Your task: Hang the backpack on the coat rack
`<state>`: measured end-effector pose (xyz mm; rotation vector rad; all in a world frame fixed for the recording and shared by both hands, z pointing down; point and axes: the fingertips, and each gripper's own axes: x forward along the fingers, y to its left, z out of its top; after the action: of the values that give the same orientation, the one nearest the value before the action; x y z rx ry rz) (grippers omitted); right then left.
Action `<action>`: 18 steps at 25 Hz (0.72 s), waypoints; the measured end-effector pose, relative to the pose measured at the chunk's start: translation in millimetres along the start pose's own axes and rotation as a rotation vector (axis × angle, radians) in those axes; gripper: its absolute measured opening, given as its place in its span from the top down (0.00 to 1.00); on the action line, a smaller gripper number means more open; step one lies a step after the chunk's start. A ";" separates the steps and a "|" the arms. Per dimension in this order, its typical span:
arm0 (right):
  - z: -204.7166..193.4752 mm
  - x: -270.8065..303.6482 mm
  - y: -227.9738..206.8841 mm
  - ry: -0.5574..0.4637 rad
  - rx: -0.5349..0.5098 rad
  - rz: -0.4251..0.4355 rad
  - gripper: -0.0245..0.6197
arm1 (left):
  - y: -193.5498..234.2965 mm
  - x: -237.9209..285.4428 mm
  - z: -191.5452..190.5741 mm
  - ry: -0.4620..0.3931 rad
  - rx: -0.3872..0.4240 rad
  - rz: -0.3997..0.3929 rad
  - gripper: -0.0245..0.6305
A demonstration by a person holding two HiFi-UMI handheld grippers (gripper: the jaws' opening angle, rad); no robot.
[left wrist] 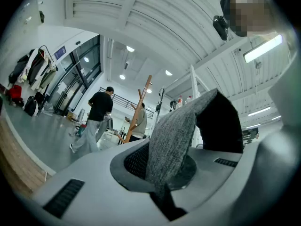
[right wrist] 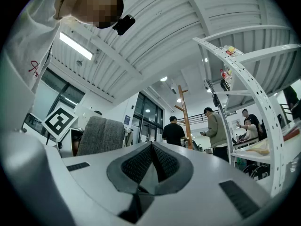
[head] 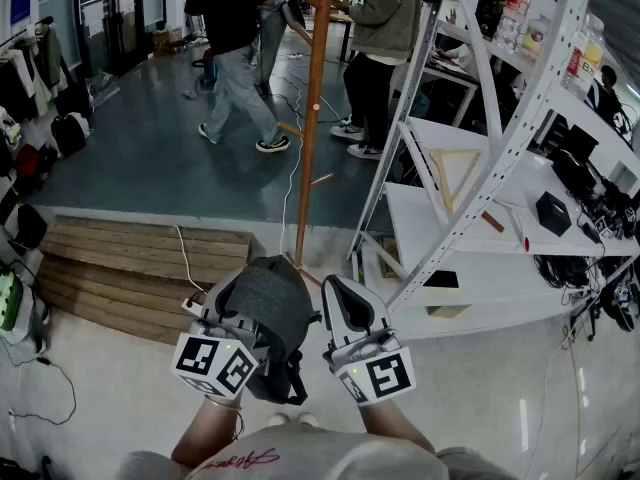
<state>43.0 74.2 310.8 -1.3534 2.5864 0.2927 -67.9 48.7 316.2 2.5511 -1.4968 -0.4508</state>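
In the head view, low and near me, the left tool (head: 232, 318) is clenched on the grey backpack (head: 268, 303), which hangs off it above the floor. The right tool (head: 340, 298) sits just beside the bag on its right, not touching it as far as I can see. Straight ahead of both stands the wooden rack (head: 314, 118). Its pole is upright, with short pegs angling off it low down and more near the top of the picture. A white shelf (head: 480, 158) leans in close on the rack's right.

In the left gripper view, a fold of the bag's grey fabric is pinched between the jaws and rises up in front of the lens. The rack shows beyond it, a little left of the fabric and well apart from it.

In the right gripper view, the jaws are pressed together with nothing between them. The bag shows off to the left and the rack ahead, slightly right of centre.

The move, as I judge it, turns on this: the rack lies forward of and above the bag, so the left tool must carry it out and up to a peg. I can't tell which strap or loop is free to catch one. The right tool is idle and may need to help.
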 end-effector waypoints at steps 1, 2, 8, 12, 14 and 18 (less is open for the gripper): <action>1.3 0.1 -1.7 -0.003 -0.004 0.002 0.93 | 0.1 1.8 -0.1 -0.006 0.000 0.000 0.93; 2.4 0.0 -3.1 -0.005 -0.008 0.004 0.93 | 0.1 3.3 -0.2 -0.012 -0.001 0.000 0.93; 6.8 -3.7 -2.8 -0.014 -0.012 0.006 0.93 | -1.9 0.6 0.3 -0.013 -0.025 0.019 0.93; 9.8 -6.1 -1.7 -0.020 -0.012 0.010 0.93 | -5.0 -1.0 0.6 -0.014 -0.022 0.018 0.93; 10.1 -7.3 -2.6 -0.022 -0.011 0.010 0.93 | -6.7 -0.8 0.9 -0.019 -0.020 0.016 0.93; 10.5 -9.4 -3.9 -0.027 -0.009 0.011 0.93 | -9.1 -1.0 2.5 -0.022 -0.008 0.021 0.93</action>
<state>52.3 82.2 303.0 -1.3287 2.5742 0.3221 -61.6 54.0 311.5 2.5303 -1.5244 -0.4819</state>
